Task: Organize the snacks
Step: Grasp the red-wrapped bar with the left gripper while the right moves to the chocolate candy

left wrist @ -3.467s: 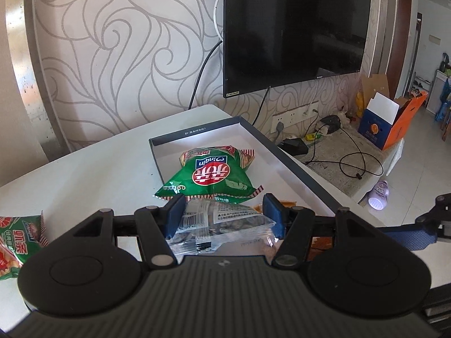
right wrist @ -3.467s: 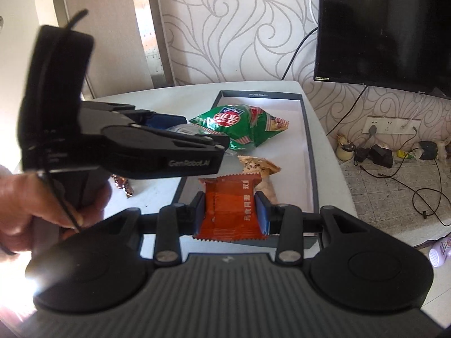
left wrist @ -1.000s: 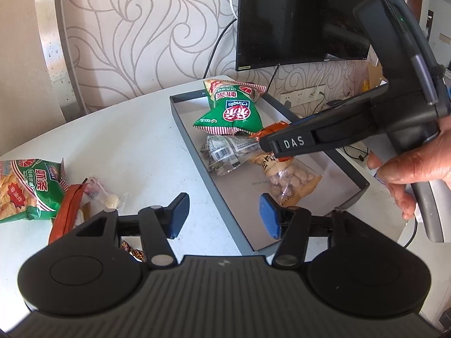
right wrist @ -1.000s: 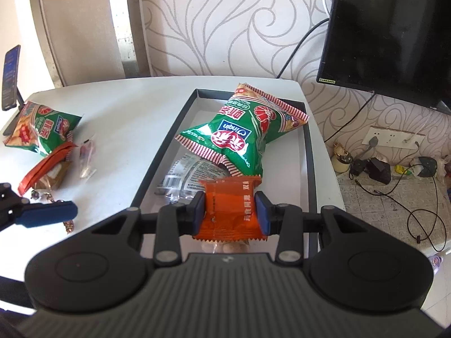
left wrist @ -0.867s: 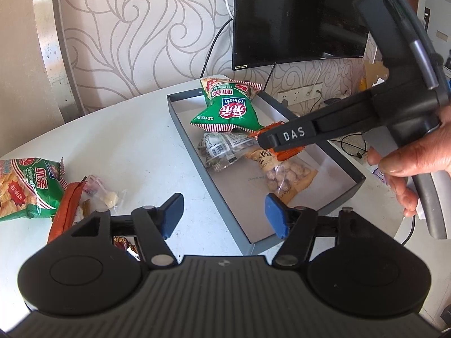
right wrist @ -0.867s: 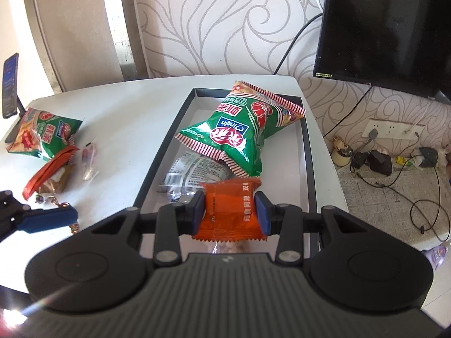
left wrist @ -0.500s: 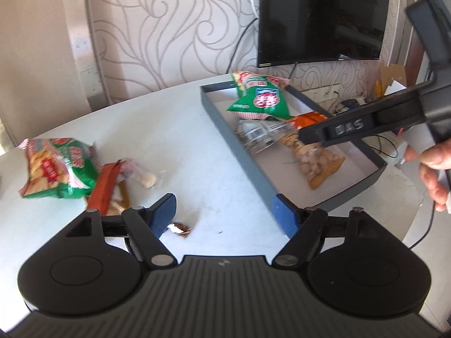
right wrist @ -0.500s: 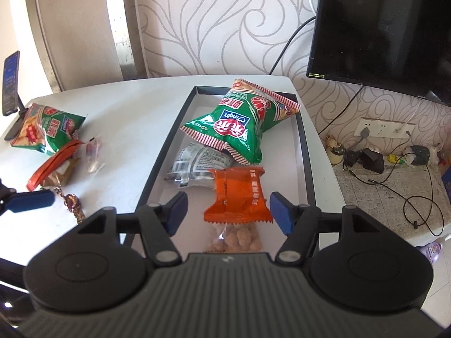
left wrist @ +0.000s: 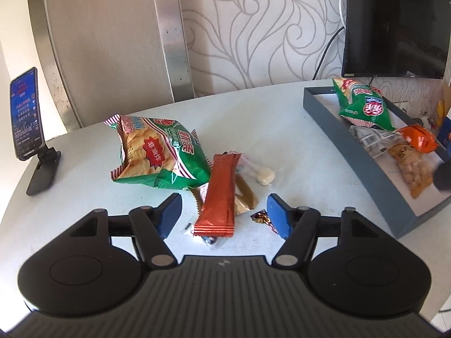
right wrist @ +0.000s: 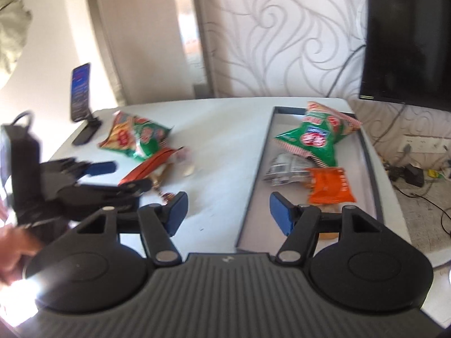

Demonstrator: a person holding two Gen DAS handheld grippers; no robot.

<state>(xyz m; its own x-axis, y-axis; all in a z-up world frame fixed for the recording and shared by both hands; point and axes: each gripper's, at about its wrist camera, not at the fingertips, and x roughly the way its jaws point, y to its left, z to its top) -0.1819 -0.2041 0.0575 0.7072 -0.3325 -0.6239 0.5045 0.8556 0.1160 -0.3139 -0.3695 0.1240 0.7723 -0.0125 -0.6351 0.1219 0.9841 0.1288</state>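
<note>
My left gripper [left wrist: 222,214] hovers low over the loose snacks on the white table, its jaws closing. The near end of a long red packet [left wrist: 221,194] lies between the fingers, untouched by the pads. A green chip bag [left wrist: 157,155] lies to its left, and a white candy [left wrist: 265,176] and a small foil candy [left wrist: 260,215] to its right. My right gripper [right wrist: 228,211] is open and empty above the grey tray's left rim [right wrist: 255,174]. In the tray lie a green bag [right wrist: 315,135], a silvery packet [right wrist: 284,170] and an orange packet [right wrist: 329,186].
A phone on a stand [left wrist: 25,112] stands at the table's far left edge. A black TV [left wrist: 394,22] hangs on the wall behind the tray [left wrist: 338,146]. A bag of peanuts [left wrist: 414,169] lies in the tray. A hand [right wrist: 11,248] holds the left gripper's handle.
The right gripper opened and let go of the orange packet, which now lies in the tray, then drew back. The left gripper swung left from the tray to the loose snacks.
</note>
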